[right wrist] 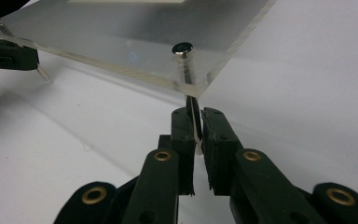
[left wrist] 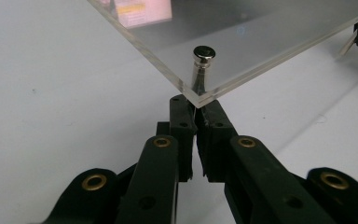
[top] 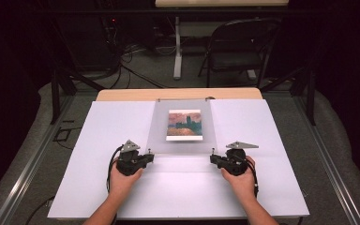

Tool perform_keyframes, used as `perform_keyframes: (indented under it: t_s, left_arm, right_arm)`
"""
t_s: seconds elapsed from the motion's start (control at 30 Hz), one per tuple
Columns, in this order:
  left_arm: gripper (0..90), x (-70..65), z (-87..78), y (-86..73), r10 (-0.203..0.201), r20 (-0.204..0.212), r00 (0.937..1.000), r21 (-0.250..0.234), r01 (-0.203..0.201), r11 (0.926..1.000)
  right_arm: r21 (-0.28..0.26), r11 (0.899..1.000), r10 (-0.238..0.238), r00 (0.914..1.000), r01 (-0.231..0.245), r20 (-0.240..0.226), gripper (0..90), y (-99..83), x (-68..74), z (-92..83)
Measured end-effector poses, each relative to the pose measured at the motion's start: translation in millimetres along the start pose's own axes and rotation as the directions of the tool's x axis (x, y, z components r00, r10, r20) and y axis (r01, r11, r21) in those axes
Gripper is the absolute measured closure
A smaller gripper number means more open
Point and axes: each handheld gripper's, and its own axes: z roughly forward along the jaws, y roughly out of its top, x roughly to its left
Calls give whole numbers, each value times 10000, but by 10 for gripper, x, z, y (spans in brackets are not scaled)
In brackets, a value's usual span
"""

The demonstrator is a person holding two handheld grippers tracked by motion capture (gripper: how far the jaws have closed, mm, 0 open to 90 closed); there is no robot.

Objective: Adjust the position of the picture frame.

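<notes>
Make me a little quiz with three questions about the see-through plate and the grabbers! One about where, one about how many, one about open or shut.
1. Where is the picture?
A. under the clear acrylic sheet
B. on the folding chair
C. in a hand

2. How many grippers are in the high view?
A. one
B. two
C. four

3. How do the left gripper's jaws stand?
A. wide open
B. shut on the metal pin at the sheet's corner
C. shut on a pencil

Answers:
1 A: the high view shows the picture behind the sheet in the middle of the white board.
2 B: the left gripper and the right gripper sit at the sheet's two near corners.
3 B: the left gripper view shows the jaws pressed together on the pin's lower end.
</notes>
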Motion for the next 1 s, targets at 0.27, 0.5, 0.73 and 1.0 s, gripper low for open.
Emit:
perform_keyframes:
  t_s: [0.27,0.5,0.73,1.0]
  left_arm:
    - [850,-13,15,-6,48,22,10000,34,-48,10000]
    - [851,-28,22,-8,151,50,9999,47,-152,9999]
    - [852,-32,22,-14,163,-3,9999,110,-163,9998]
    - [851,-32,20,-17,193,-4,9998,147,-193,9997]
  right_arm:
    - [1,9999,127,9999,-127,74,835,-9,-22,-2]
    - [48,9999,135,9998,-136,125,835,-13,-40,-2]
    - [47,9999,134,9998,-134,151,835,-20,-38,16]
    - [33,10000,79,9998,-80,173,836,-26,-42,32]
